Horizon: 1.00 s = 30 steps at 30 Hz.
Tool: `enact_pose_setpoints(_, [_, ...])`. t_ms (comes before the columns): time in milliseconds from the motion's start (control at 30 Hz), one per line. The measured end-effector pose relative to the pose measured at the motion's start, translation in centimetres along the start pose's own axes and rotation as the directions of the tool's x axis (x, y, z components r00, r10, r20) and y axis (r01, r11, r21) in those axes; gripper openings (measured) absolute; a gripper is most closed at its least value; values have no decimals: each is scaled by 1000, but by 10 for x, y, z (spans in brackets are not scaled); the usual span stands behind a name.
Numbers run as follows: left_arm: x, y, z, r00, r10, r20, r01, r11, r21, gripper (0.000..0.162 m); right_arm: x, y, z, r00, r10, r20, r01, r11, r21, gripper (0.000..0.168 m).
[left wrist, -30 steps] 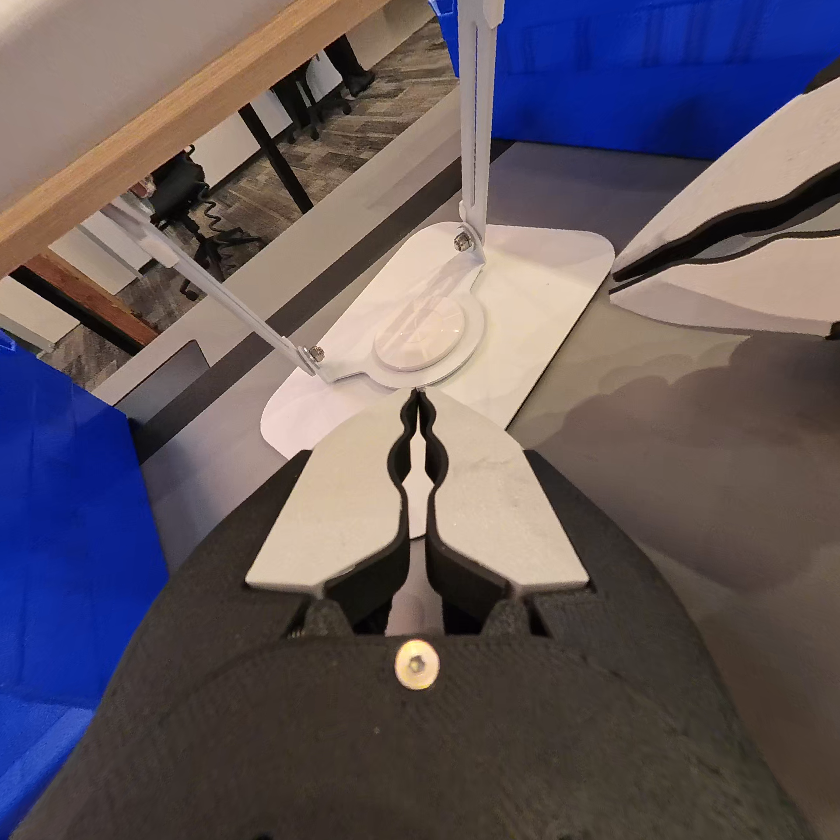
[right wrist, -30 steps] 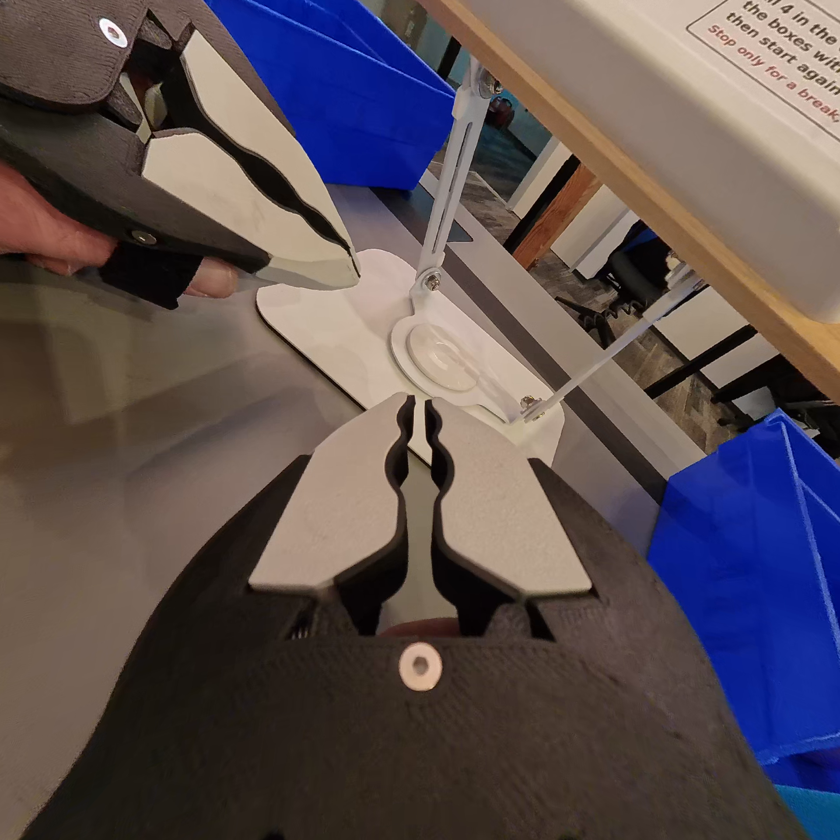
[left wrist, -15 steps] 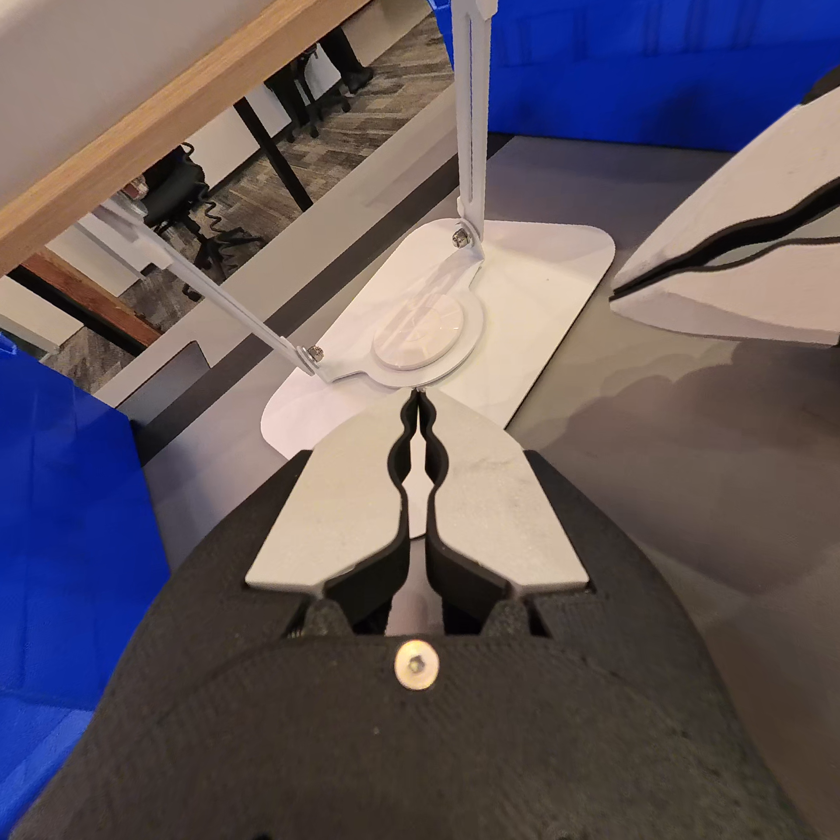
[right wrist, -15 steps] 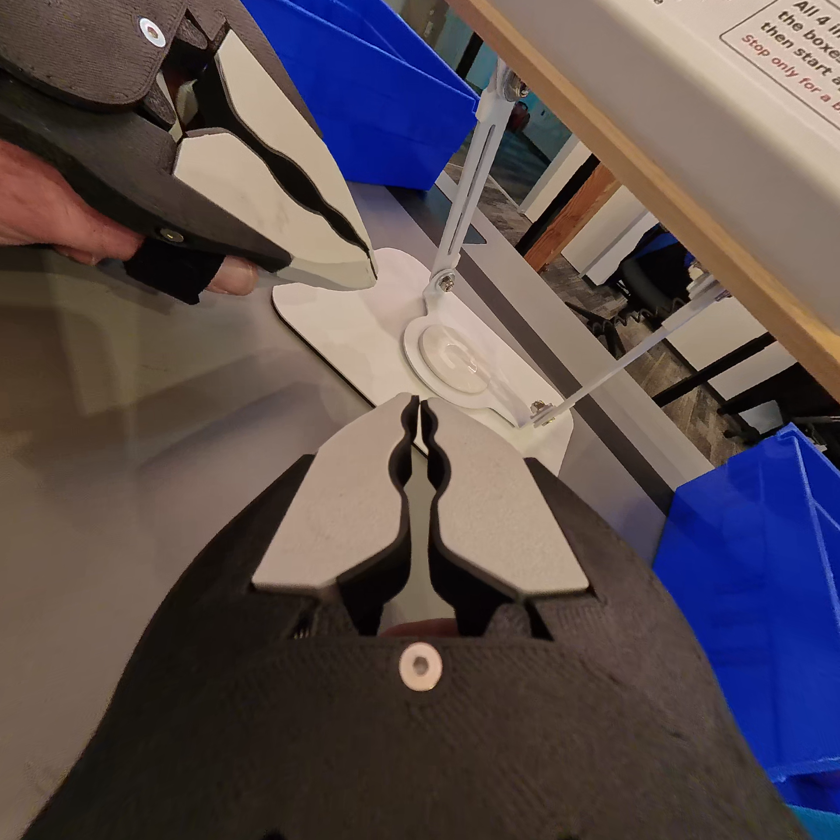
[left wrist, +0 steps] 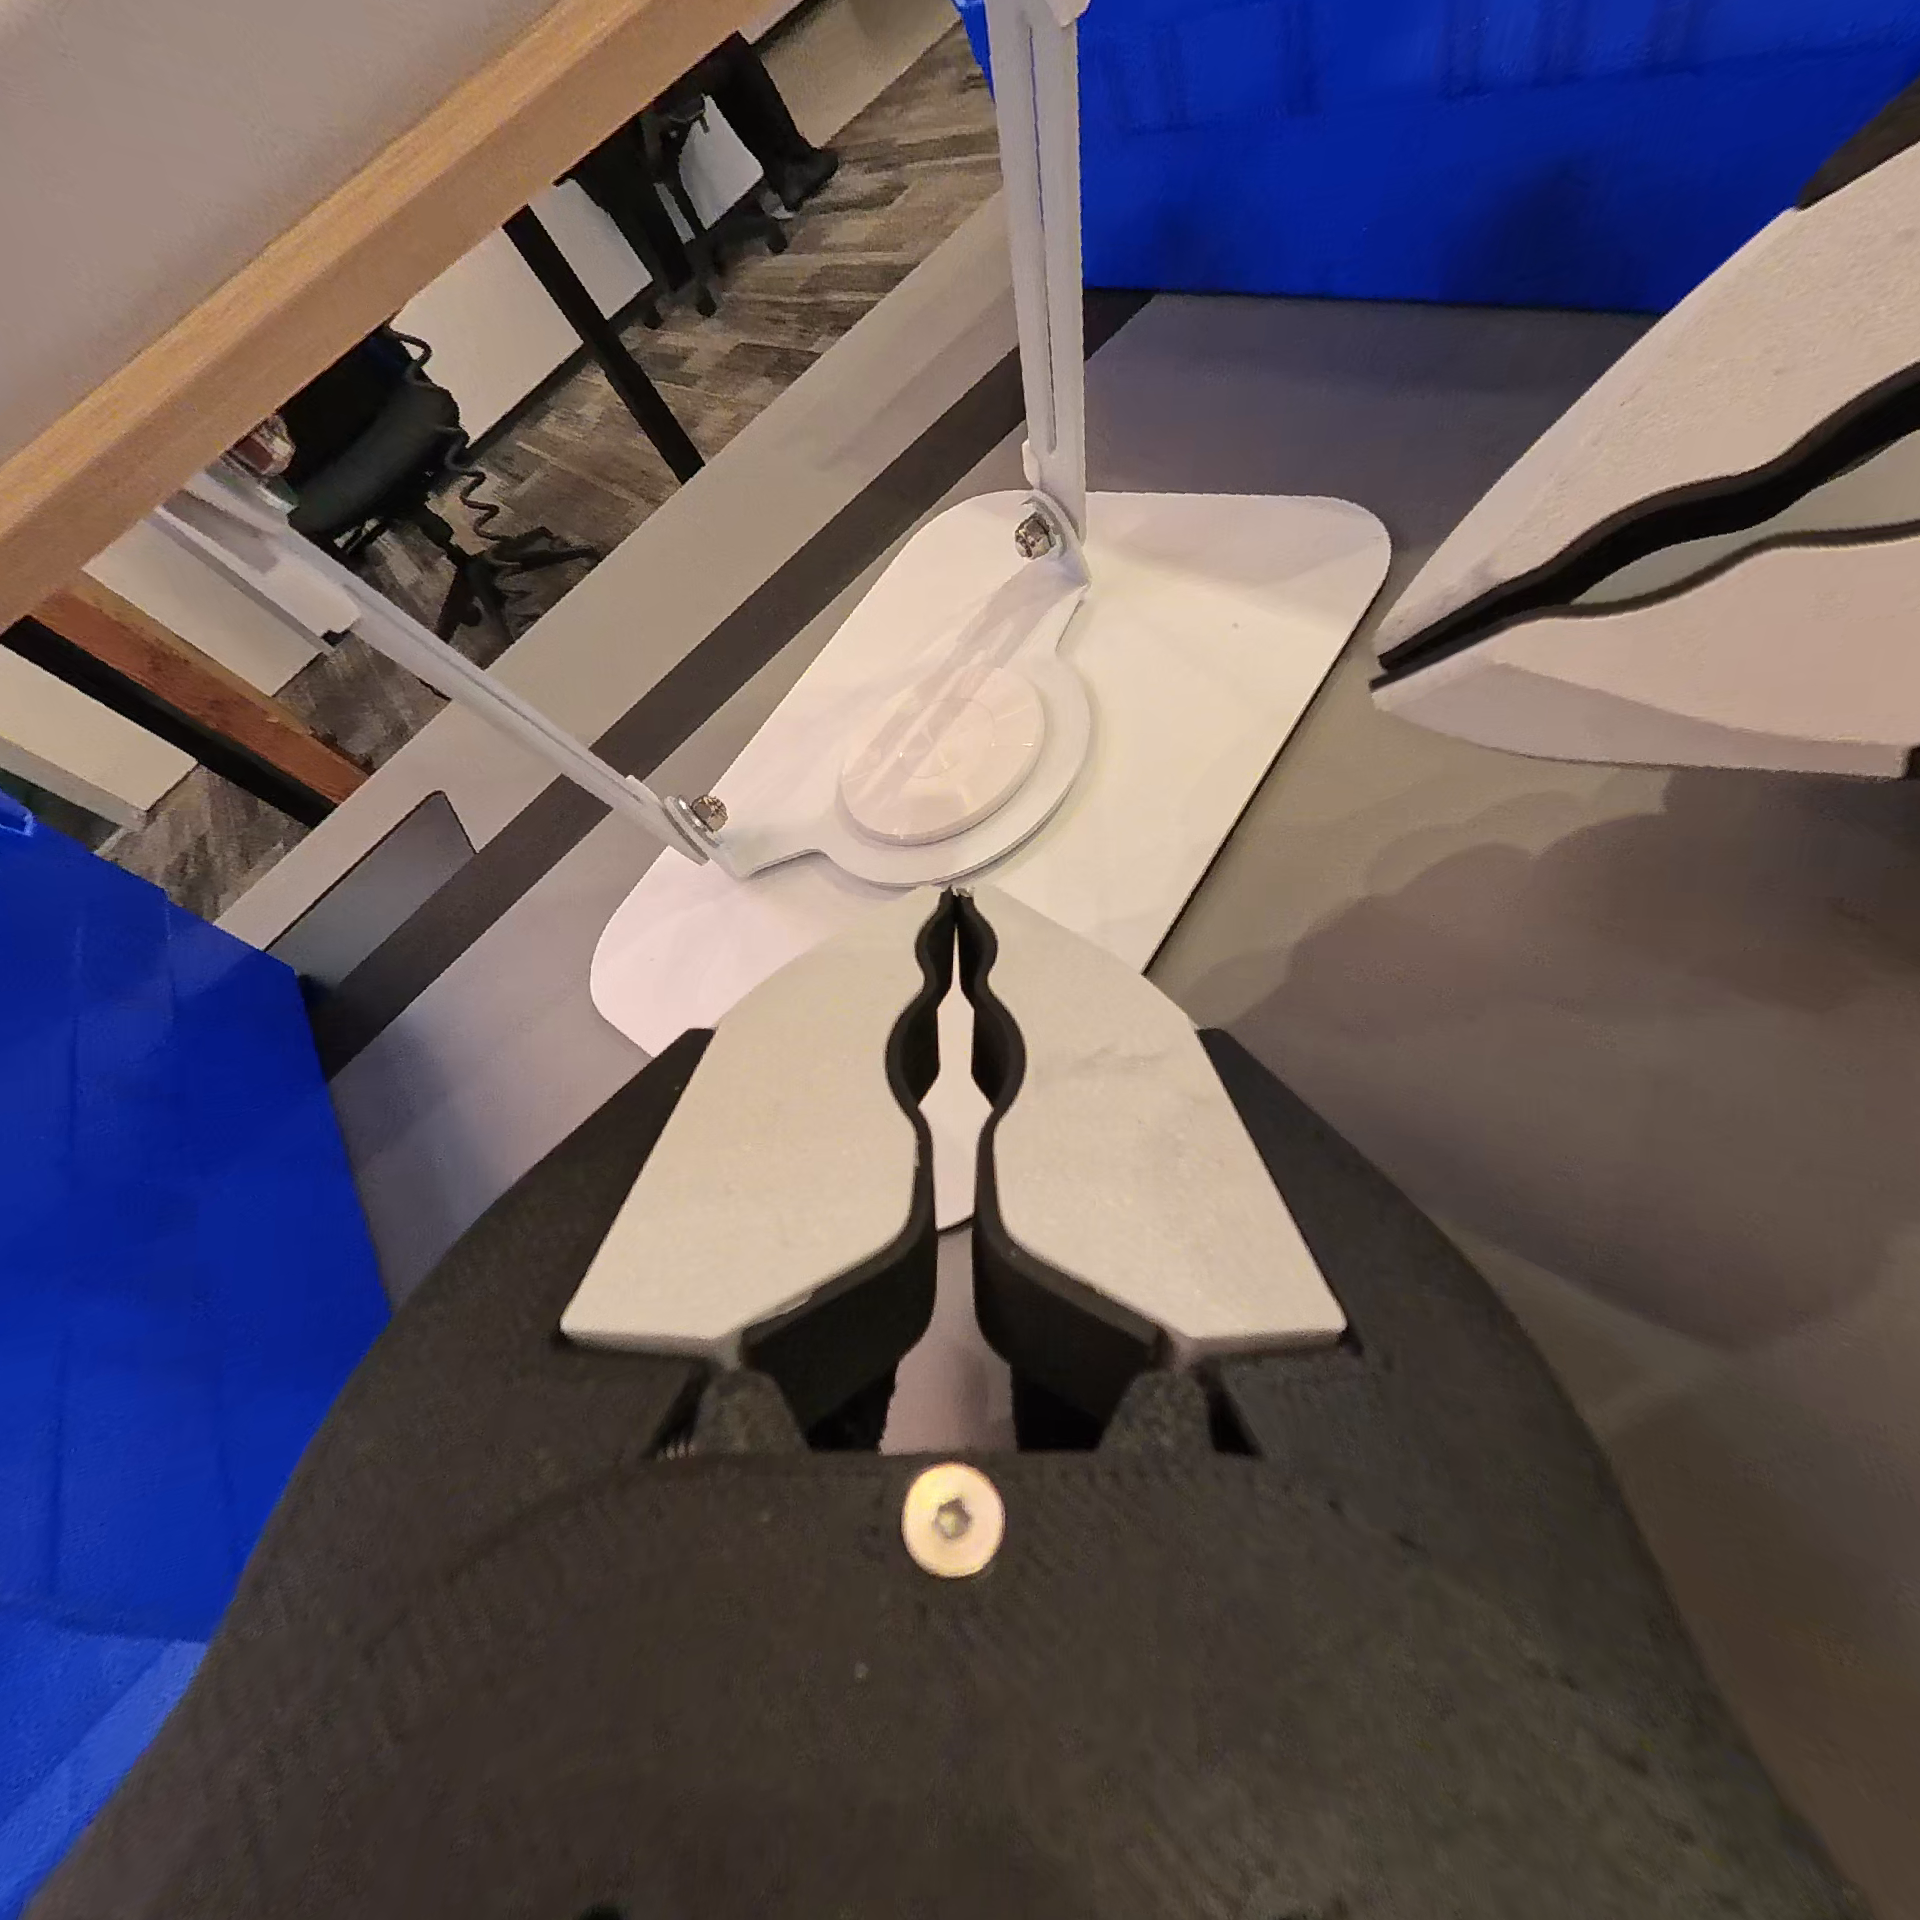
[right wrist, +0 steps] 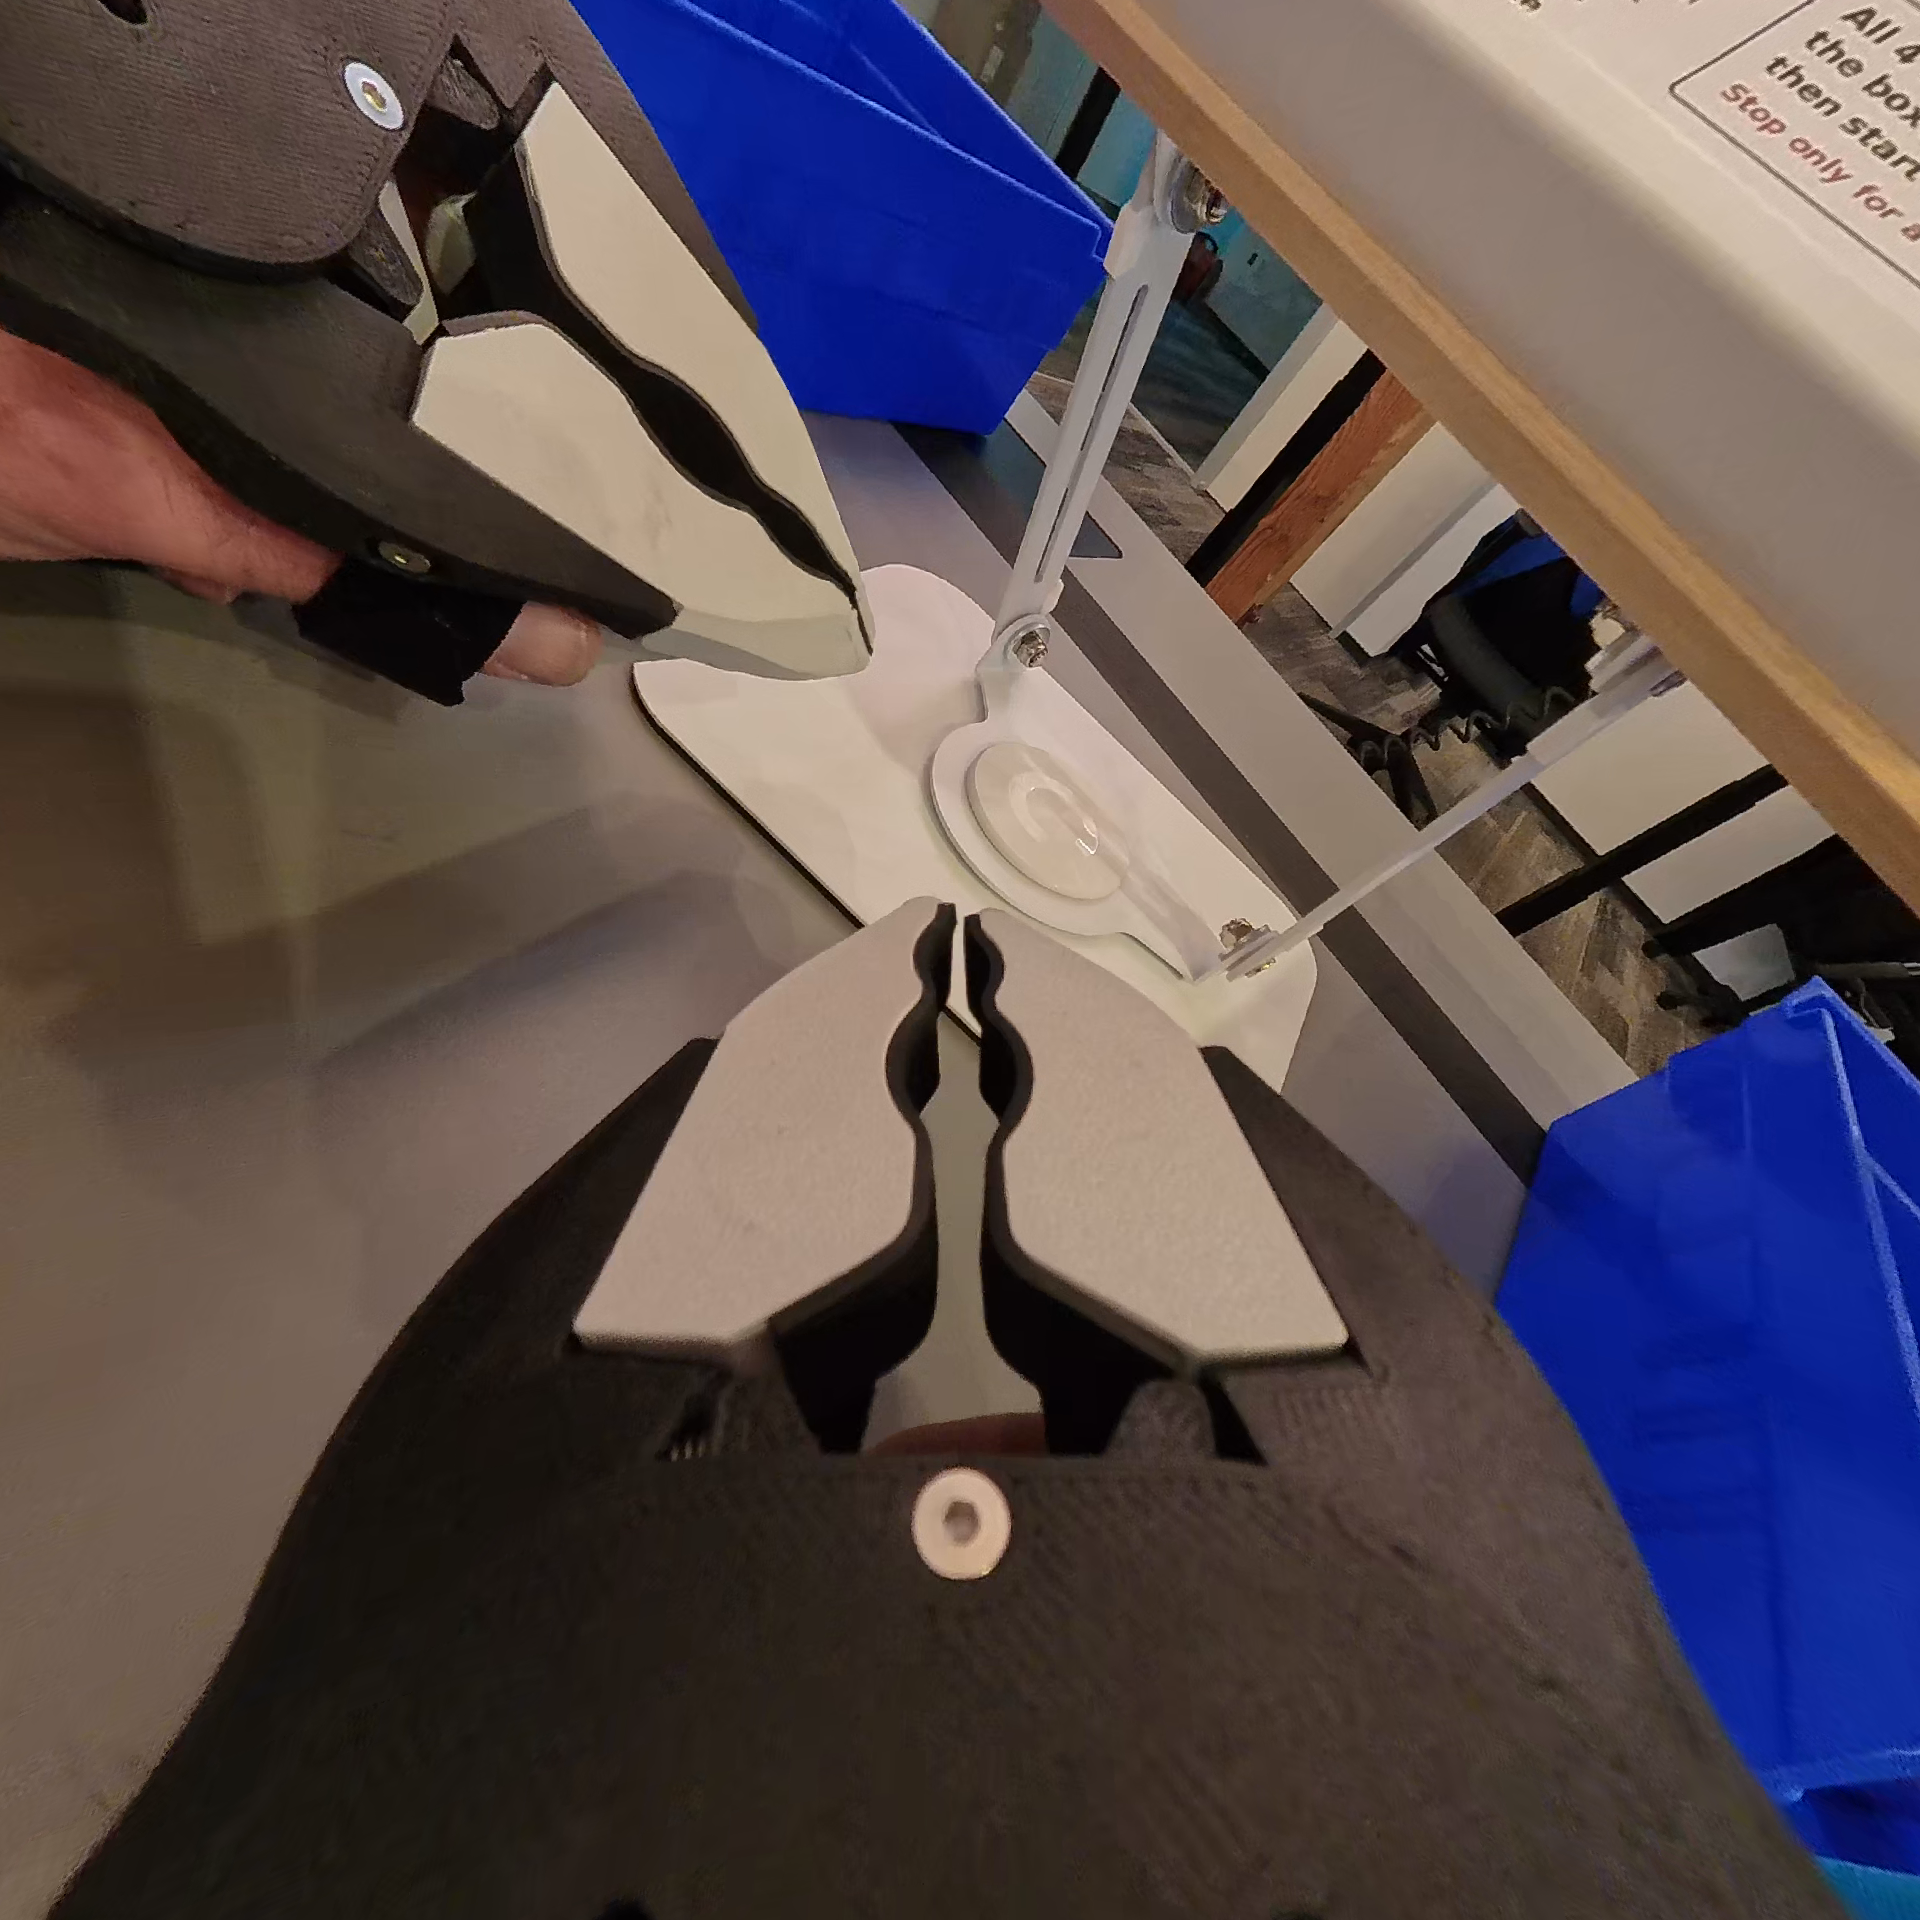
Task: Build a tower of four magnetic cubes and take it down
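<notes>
No magnetic cubes show in either view. My left gripper [left wrist: 956, 902] is shut and empty, its tips just short of a white stand base [left wrist: 1226, 665] with a round disc [left wrist: 940, 753] on the grey table. My right gripper [right wrist: 958, 916] is shut and empty, its tips over the near edge of the same base [right wrist: 821, 748]. The left gripper also shows in the right wrist view [right wrist: 857, 634], shut, held by a hand [right wrist: 114, 488]. The right gripper shows at the right of the left wrist view [left wrist: 1387, 681], shut.
Blue bins stand at the left [left wrist: 135, 1247] and back [left wrist: 1455, 145] in the left wrist view, and at the back [right wrist: 862, 208] and right [right wrist: 1745, 1403] in the right wrist view. White stand struts [right wrist: 1081, 416] rise from the base. A wooden-edged shelf [right wrist: 1507, 343] hangs overhead. Spacing between my two grippers at the tips: around 8 cm.
The right gripper has shifted slightly, so the left gripper and the stand sit a little further right and lower in its view. The left gripper has hardly moved.
</notes>
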<state>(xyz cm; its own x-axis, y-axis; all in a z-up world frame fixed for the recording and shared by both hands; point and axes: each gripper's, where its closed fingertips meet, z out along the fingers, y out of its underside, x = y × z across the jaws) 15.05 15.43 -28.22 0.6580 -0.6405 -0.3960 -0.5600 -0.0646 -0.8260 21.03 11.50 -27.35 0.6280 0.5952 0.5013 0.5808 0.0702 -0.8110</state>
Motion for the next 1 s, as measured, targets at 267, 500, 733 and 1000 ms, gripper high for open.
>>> enact_pose_setpoints(267, [-6,0,-2,1000,-11,24,11,1000,15,0,9,1,3,999,17,-43,-17,1000,-4,0])
enact_pose_setpoints(500, [-19,-1,-3,994,-87,66,85,996,25,0,26,3,9,991,67,-119,-69,998,-14,0])
enact_pose_setpoints(733, [-13,-18,-3,981,-170,91,161,983,93,0,35,-14,11,971,101,-217,-97,995,28,0])
enact_pose_setpoints(1000, [-28,-20,1,949,-224,223,207,973,100,0,55,-13,25,907,291,-304,-291,955,46,0])
